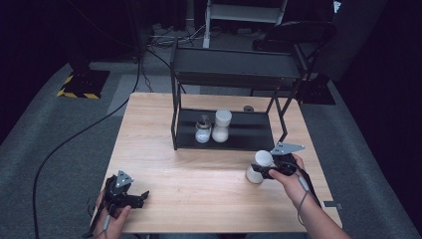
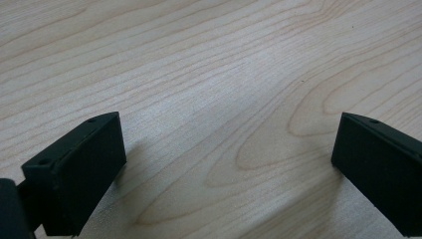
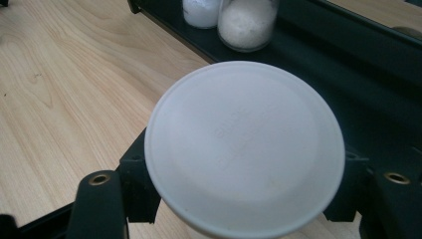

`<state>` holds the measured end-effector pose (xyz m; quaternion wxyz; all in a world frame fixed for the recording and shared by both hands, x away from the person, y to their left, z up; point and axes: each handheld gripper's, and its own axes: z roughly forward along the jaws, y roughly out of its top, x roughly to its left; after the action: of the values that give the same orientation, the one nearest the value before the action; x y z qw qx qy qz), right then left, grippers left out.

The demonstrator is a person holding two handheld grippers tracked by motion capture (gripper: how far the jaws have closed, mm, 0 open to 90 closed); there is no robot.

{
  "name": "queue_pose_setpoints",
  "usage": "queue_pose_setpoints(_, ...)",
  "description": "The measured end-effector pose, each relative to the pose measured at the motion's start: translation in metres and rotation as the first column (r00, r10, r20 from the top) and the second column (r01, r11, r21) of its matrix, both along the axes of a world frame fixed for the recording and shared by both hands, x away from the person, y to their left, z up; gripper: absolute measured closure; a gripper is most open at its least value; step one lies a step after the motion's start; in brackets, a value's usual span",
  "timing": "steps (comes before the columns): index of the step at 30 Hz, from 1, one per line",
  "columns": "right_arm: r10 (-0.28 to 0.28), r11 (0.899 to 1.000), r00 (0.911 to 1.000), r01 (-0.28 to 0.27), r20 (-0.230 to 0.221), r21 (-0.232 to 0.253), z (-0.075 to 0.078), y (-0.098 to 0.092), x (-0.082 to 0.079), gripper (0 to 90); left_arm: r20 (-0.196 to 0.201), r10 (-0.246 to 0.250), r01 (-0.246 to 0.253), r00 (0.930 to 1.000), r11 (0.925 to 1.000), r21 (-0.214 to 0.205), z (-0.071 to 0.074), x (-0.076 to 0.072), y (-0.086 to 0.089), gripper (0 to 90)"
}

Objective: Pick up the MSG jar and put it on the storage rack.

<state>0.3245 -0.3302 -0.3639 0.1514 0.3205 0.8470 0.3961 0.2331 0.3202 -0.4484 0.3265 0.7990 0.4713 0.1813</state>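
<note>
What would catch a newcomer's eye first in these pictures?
The white-lidded jar at the table's right front, with the right gripper shut on it below its lid; the right gripper view looks down on that lid. Next, the black two-tier rack at the far edge, with two more jars on its lower shelf. The left gripper rests open at the near left.
</note>
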Motion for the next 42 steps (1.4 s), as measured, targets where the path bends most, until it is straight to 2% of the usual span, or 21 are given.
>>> queue_pose_setpoints(6,0.001,1.0,1.0,-0.001,-0.003,0.004,0.0,0.0,0.0,33.9,0.0,0.0,0.0,1.0,1.0,0.0,0.0,0.0,0.0,0.6)
queue_pose_setpoints(10,0.005,1.0,0.9999,-0.005,-0.013,0.024,0.002,-0.003,0.0,33.9,0.0,0.0,0.0,1.0,1.0,0.0,0.0,0.0,0.0,0.6)
queue_pose_setpoints(28,0.025,0.999,0.9992,-0.023,-0.033,0.036,0.028,-0.01,-0.002,33.9,0.0,0.0,0.0,1.0,1.0,0.0,0.0,0.0,0.0,0.6)
queue_pose_setpoints(42,0.022,0.999,0.9997,-0.021,-0.012,0.033,0.046,-0.016,-0.004,33.9,0.0,0.0,0.0,1.0,1.0,0.0,0.0,0.0,0.0,0.6)
